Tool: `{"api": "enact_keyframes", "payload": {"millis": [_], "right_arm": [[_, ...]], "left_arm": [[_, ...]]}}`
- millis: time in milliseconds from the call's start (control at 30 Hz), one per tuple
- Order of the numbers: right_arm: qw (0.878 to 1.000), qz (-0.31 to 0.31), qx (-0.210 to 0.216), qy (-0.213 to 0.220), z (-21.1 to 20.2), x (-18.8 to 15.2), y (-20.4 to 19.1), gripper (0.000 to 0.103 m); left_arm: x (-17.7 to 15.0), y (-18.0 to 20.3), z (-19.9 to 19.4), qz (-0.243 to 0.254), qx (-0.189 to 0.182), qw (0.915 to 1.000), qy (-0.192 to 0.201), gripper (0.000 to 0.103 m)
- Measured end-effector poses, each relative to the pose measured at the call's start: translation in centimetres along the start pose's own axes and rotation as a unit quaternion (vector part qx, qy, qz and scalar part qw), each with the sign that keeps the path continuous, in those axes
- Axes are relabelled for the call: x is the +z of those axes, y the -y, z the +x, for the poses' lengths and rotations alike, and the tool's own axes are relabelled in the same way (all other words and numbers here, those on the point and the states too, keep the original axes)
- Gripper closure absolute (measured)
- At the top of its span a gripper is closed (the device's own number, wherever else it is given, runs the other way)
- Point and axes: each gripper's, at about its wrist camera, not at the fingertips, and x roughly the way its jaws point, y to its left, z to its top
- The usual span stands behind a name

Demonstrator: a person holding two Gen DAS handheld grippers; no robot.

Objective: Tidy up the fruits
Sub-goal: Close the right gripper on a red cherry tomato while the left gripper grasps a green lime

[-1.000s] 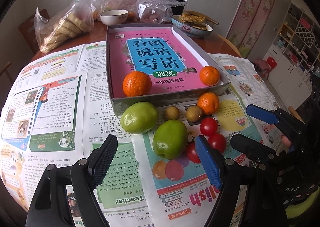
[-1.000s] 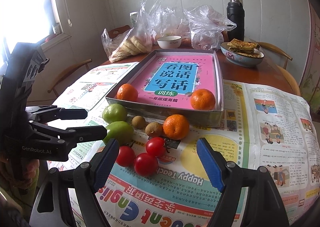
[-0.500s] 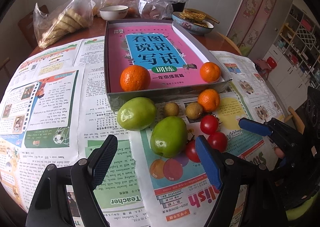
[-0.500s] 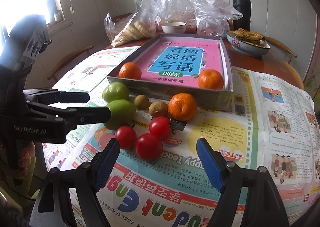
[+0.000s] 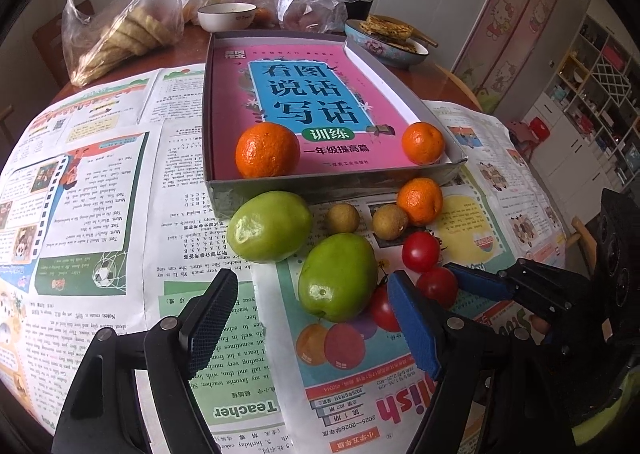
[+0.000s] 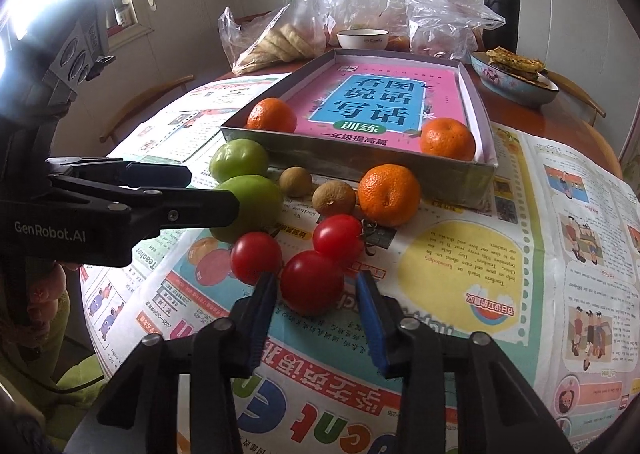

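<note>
Now the right gripper [image 6: 316,290], jaws just drawn in around the nearest tomato [image 6: 311,281] in front of the box [image 6: 360,168], looks lightly clamped; squeeze gently, lift straight; left gripper [image 5: 312,314] gapes beside the green fruit [image 5: 338,277].

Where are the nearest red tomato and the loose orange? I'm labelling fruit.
nearest red tomato [image 6: 312,281], right wrist view, middle of its skin.
loose orange [image 6: 389,194], right wrist view, centre of its peel.
</note>
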Motion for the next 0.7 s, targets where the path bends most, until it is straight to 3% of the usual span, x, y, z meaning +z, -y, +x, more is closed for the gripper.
{"api": "enact_keyframes", "payload": {"millis": [167,400,533,700], "right_arm": [[1.0,-0.001,-0.002,-0.002,0.3,-0.1,-0.1,0.07],[1.0,-0.004,-0.004,-0.002,0.4,0.0,-0.1,0.07],[1.0,-0.004,-0.002,-0.003,0.4,0.0,0.0,0.07],[1.0,-0.006,-0.002,-0.003,0.3,-0.1,-0.1,0.07]], "left_arm": [[0.2,-0.1,0.5,-0.008,-0.013,0.9999,-0.005,0.036],[0.4,0.1,1.1,-0.013,-0.023,0.9996,-0.012,0.04],[0.4,0.4,1.6,-0.015,-0.037,0.9989,-0.024,0.052],[0.5,0.5,2.1,-0.018,-0.039,0.9987,-0.029,0.053]]}}
